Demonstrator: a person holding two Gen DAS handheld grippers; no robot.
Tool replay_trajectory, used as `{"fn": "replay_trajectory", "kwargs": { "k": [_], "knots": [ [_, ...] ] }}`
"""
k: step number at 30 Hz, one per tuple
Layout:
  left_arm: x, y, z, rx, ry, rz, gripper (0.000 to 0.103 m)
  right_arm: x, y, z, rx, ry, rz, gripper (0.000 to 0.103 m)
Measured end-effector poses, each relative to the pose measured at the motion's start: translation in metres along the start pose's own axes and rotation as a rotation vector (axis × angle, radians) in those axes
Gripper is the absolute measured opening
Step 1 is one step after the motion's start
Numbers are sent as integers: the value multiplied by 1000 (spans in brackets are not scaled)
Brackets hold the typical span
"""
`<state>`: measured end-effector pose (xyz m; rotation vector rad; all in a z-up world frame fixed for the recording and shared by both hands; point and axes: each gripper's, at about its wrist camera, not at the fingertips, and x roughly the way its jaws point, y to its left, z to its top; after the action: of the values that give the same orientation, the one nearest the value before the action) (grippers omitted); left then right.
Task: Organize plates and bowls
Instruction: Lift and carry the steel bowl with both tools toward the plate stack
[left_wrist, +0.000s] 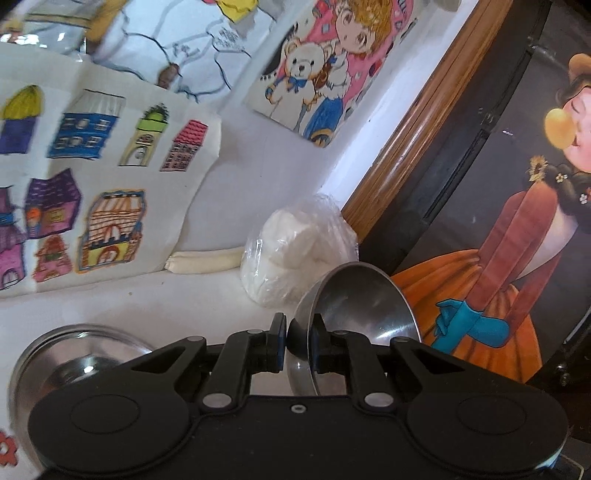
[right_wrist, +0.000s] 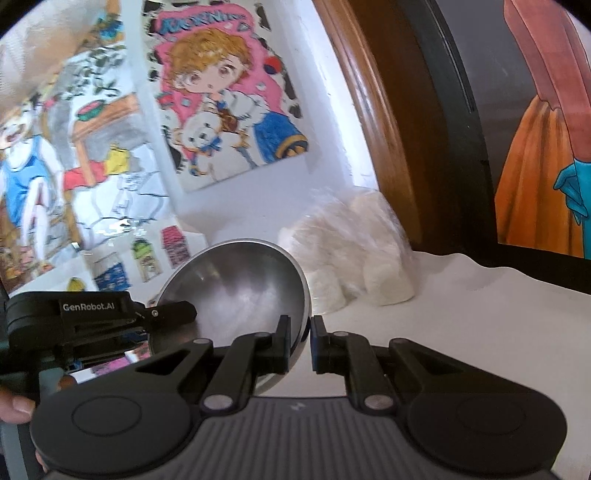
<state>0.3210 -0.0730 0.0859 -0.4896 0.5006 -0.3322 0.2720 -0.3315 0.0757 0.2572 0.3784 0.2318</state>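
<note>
The left claw (left_wrist: 297, 345) is clamped on the rim of a tilted steel bowl (left_wrist: 364, 299); the same rim is straddled, apparently ungripped, by the narrowly parted right claw (right_wrist: 299, 341), likely for handover. A second bowl (left_wrist: 79, 354) is left on the white worktop (left_wrist: 177, 306), probably awaiting stacking.

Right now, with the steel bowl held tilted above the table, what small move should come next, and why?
Probably carry the tilted bowl left toward the second steel bowl on the white table, levelling it for nesting. The left gripper pinches its rim, the right gripper straddles the rim too, and the second bowl rests open side up.
</note>
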Motion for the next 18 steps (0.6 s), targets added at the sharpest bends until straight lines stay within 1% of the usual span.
{"fn": "replay_trajectory", "kwargs": {
  "k": [4,6,18],
  "knots": [
    [-23,10,-8,-20,6,-7,13,-20,12,-9,-27,-8,37,12],
    [-34,13,-13,-23,4,-2,13,-27,19,-14,-34,2,50,12],
    [-89,33,-40,-64,4,23,14,-59,48,-46,-47,34,97,13]
  ]
}}
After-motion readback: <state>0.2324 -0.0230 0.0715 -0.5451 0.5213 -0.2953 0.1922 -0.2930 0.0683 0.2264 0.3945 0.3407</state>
